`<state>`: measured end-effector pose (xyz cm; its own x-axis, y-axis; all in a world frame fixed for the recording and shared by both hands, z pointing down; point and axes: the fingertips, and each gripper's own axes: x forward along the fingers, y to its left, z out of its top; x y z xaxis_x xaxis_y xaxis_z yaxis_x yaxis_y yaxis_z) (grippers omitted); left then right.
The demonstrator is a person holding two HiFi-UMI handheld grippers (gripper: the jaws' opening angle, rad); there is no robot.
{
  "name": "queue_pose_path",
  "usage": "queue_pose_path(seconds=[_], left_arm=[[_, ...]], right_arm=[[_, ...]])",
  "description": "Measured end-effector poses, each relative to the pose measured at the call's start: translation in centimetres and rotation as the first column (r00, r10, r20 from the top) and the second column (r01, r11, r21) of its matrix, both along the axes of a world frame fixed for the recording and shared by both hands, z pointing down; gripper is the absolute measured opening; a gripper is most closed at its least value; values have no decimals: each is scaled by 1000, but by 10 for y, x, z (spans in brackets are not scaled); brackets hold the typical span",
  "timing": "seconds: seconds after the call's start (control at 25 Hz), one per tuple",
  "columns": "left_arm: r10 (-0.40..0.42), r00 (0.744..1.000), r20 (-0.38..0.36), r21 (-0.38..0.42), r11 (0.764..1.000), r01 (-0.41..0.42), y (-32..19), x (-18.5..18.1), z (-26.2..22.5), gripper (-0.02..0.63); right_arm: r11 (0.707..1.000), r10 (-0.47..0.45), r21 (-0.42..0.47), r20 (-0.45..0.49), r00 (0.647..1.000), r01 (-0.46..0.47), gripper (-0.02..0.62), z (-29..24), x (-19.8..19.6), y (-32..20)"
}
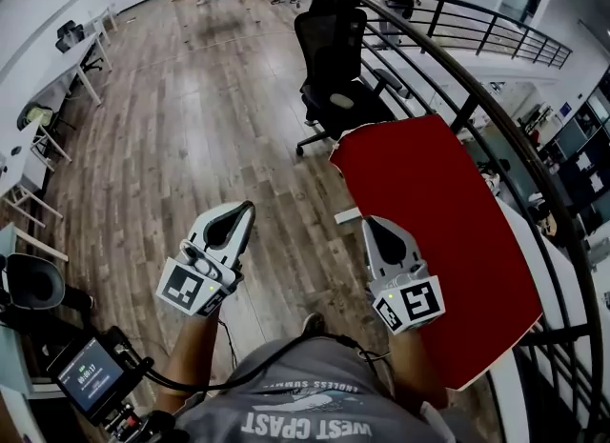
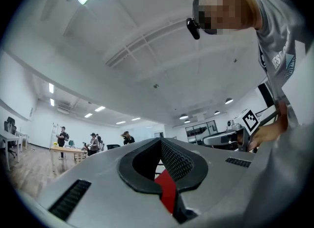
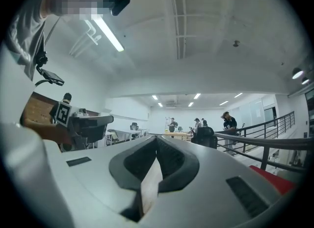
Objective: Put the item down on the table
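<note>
Table (image 1: 448, 241), red, whole only in head view.

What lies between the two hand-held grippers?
Head view: mostly wooden floor; a small white piece at the red table lies near the right hand-held gripper.

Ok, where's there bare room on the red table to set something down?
The red tabletop looks bare throughout, between the office chair and the railing. Only the right gripper crowds its left edge.
</note>
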<state>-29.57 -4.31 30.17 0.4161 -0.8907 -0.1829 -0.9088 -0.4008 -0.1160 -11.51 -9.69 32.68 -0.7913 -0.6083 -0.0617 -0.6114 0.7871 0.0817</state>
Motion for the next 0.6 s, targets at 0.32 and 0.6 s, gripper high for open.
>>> queue_pose_path(seconds=[0.32, 0.6], left_arm=[[-6, 999, -32, 10, 1000, 7, 139, 22, -19, 2], [-12, 998, -58, 22, 1000, 14, 180, -1, 19, 2]], right_arm=[[1000, 11, 12, 12, 1000, -11, 3, -40, 25, 126], [999, -13, 33, -6, 1000, 13, 3, -12, 5, 171]])
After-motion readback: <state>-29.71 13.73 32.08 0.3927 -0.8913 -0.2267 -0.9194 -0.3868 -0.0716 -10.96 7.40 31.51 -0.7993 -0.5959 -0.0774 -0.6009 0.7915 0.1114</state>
